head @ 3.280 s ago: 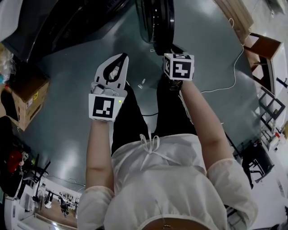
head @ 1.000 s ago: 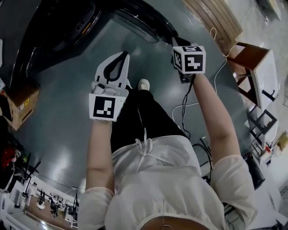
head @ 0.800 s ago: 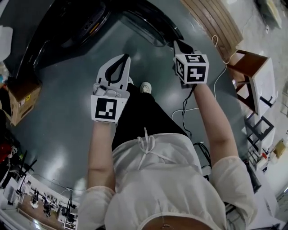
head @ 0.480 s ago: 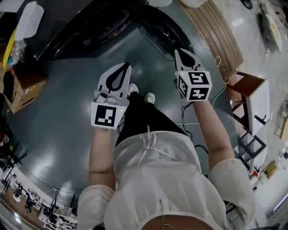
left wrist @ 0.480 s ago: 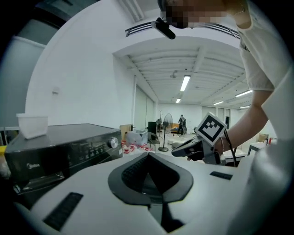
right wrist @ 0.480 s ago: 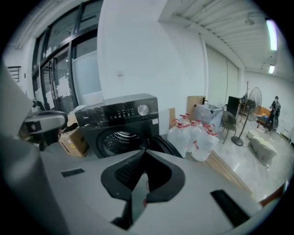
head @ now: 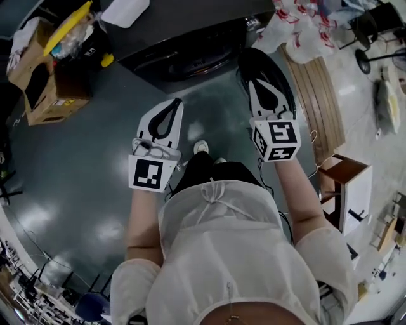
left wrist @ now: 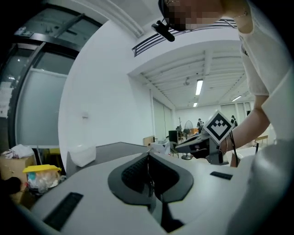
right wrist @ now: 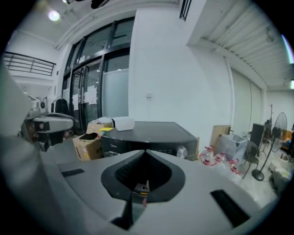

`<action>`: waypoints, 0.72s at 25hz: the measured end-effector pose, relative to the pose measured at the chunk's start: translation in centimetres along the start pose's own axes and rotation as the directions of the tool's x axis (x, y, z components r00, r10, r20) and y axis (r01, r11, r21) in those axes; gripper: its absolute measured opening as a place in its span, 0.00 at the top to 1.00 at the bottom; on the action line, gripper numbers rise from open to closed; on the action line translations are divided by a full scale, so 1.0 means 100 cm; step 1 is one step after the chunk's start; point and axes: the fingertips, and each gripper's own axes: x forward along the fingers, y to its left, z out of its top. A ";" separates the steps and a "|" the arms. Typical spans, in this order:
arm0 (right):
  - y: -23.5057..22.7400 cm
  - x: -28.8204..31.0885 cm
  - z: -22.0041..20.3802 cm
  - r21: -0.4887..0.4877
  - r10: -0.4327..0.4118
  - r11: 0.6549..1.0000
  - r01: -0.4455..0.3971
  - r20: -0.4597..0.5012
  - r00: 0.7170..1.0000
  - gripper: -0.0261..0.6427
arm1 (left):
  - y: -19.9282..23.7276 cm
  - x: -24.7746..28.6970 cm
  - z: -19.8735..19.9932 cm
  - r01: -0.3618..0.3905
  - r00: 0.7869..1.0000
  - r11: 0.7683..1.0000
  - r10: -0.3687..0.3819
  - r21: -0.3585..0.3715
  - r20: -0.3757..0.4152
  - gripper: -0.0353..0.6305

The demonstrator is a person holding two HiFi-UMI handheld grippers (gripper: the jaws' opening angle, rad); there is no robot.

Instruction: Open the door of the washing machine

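The dark washing machine [head: 184,35] stands at the top of the head view, its front facing me. Its round door [head: 254,60] hangs swung out to the right, partly behind my right gripper [head: 252,81]. That gripper is shut and empty, raised in the air and pointing toward the machine [right wrist: 151,133]. My left gripper [head: 177,100] is also shut with nothing in it, held over the floor left of the door. In the left gripper view the jaws [left wrist: 148,153] meet, and the right gripper's marker cube [left wrist: 218,127] shows beyond them.
A white container [head: 124,9] lies on the machine's top. Cardboard boxes [head: 47,95] with a yellow object [head: 66,28] stand at the left. Red-and-white plastic bags [head: 298,25], a slatted wooden board [head: 317,95] and a small brown stand [head: 342,181] are at the right.
Both grippers have risen, still shut. The head view has pulled back, so the machine's top and the open door now show whole. The right gripper has rolled, bringing its jaws into sight.
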 end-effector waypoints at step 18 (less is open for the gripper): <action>0.152 0.014 0.153 -0.179 0.215 0.969 -0.171 0.265 0.940 0.95 | 0.144 -0.141 0.074 -0.321 0.935 0.947 0.319 -0.018 0.156 0.91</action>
